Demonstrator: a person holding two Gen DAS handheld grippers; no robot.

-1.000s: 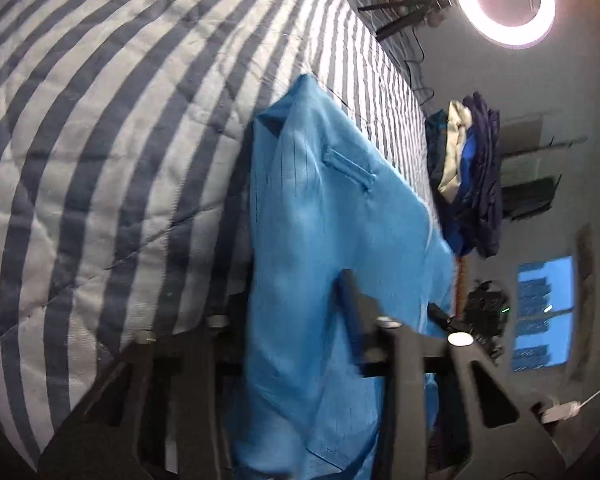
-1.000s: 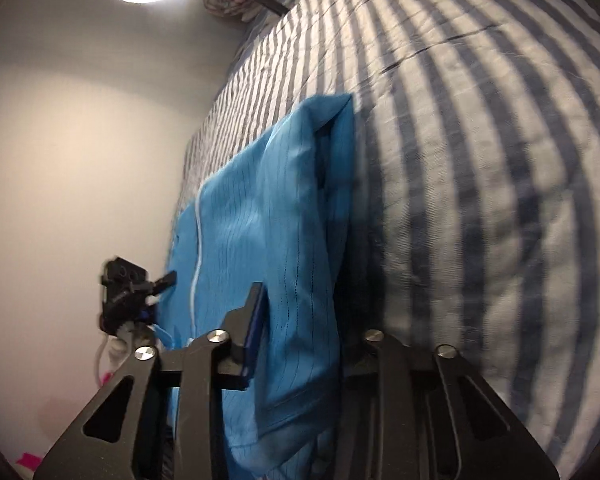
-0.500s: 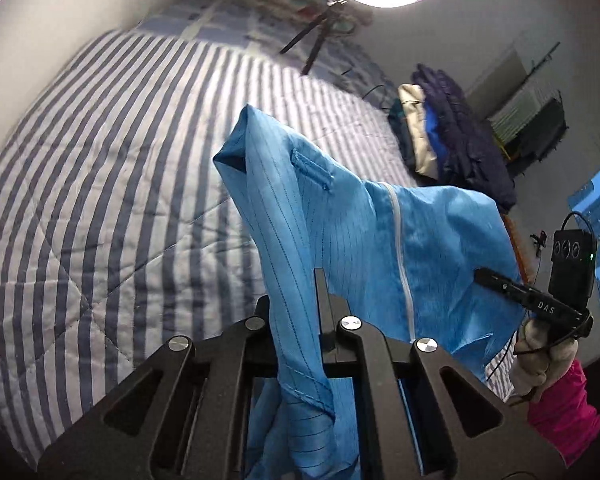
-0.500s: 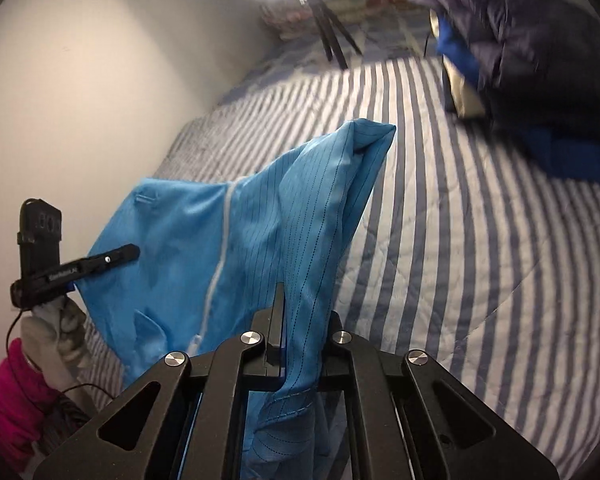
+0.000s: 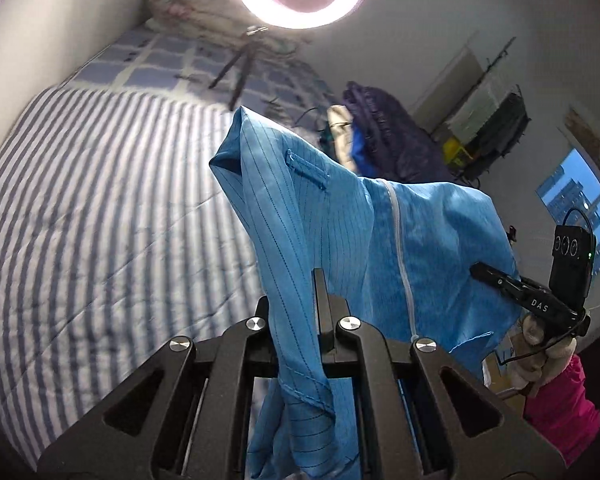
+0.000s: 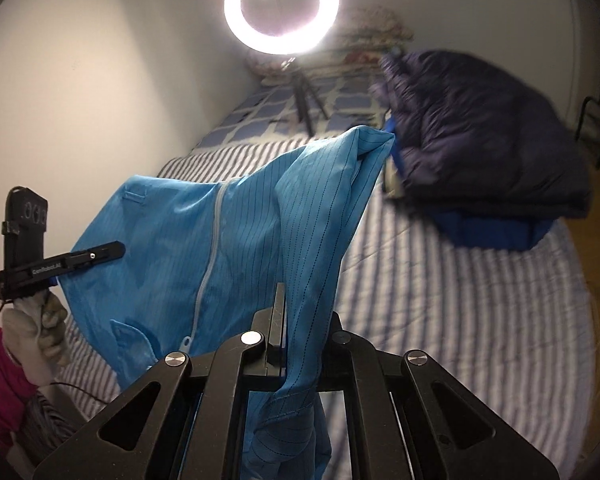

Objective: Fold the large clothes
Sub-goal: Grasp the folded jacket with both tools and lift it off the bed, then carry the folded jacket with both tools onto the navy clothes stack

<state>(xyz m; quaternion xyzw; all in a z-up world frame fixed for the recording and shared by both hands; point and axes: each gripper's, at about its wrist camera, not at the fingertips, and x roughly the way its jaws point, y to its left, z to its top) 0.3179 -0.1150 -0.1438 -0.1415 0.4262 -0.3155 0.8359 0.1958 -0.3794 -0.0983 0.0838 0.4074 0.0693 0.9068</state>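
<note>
Grippers both clamped on blue garment (image 5: 428,248): left gripper (image 5: 300,312) & right gripper (image 6: 300,320) each pinch a fabric edge. Garment hangs spread btwn them, lifted clear above striped bed (image 5: 100,220), zip facing cams.

Blue garment (image 5: 428,240): thin smooth cloth, fine dark pinstripes, pale zip.
Bedcover (image 5: 100,216): soft quilted cloth, striped, matt.
Left gripper (image 5: 296,280): matt black plastic, shiny metal screw heads.
Dark jacket (image 6: 480,136): puffy quilted fabric, slight sheen.
</note>
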